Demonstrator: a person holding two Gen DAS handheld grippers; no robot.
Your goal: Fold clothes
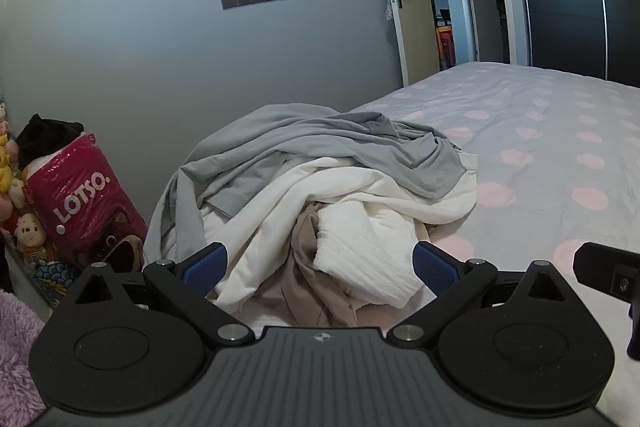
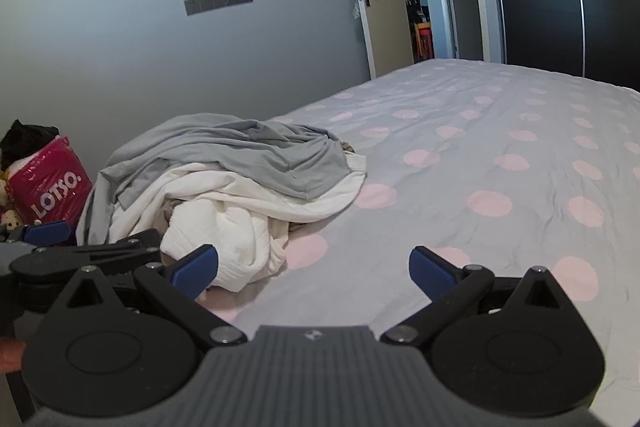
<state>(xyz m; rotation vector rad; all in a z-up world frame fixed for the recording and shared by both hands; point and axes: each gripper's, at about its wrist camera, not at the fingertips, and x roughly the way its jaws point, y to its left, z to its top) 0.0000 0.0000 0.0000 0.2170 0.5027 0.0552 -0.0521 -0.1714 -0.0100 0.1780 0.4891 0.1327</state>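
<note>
The left gripper (image 1: 320,263) hangs with its blue-padded jaws spread wide and empty, pointed at a heap of clothes (image 1: 320,195) just ahead of its fingertips. The right gripper (image 2: 314,269) is likewise spread and holds nothing, over the bare bedsheet (image 2: 480,155) with the heap off to its left. In the heap a grey garment (image 1: 320,143) drapes over white fabric (image 1: 360,227), with a beige piece (image 1: 312,279) showing underneath. The heap sits at the bed's near left corner; beside the bed stands a pink LOTSO bag (image 1: 84,195) among plush toys (image 1: 28,231).

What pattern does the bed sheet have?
Pink dots on pale grey bed sheet, clearest in the right wrist view.
</note>
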